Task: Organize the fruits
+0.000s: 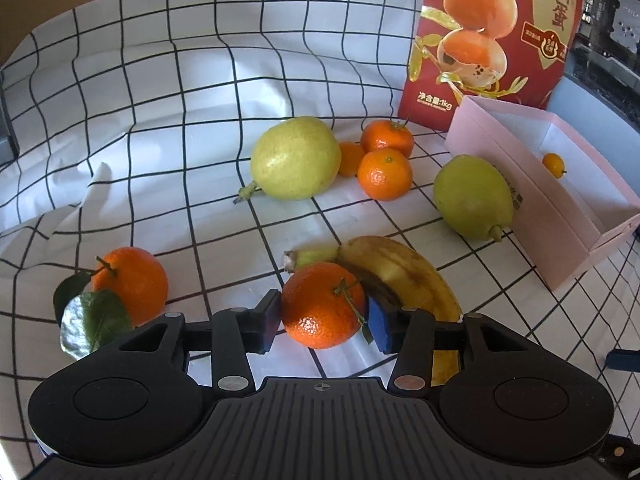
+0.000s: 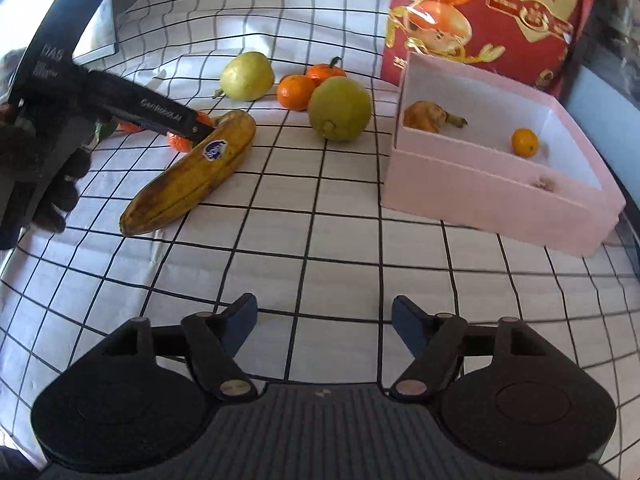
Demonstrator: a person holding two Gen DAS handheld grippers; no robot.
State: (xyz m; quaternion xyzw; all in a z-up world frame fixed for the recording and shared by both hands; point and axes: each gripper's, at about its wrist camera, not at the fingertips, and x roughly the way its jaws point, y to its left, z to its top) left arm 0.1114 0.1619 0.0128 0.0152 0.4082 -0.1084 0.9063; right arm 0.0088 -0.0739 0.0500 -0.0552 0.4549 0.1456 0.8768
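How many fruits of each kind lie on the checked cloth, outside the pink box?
Mandarins: 5
Banana: 1
Pear: 1
Lemon: 1
Total: 8

The scene reads as a home, likely a kitchen or dining corner. A bench is draped with a white checked cloth (image 1: 200, 100) that rumples up behind the left tongs (image 1: 324, 316). Ahead and to their right stands a red retail food bag (image 1: 492, 36) printed with halved eggs and Chinese text, beside a pink cardboard box (image 2: 500, 188) and loose household fruit.
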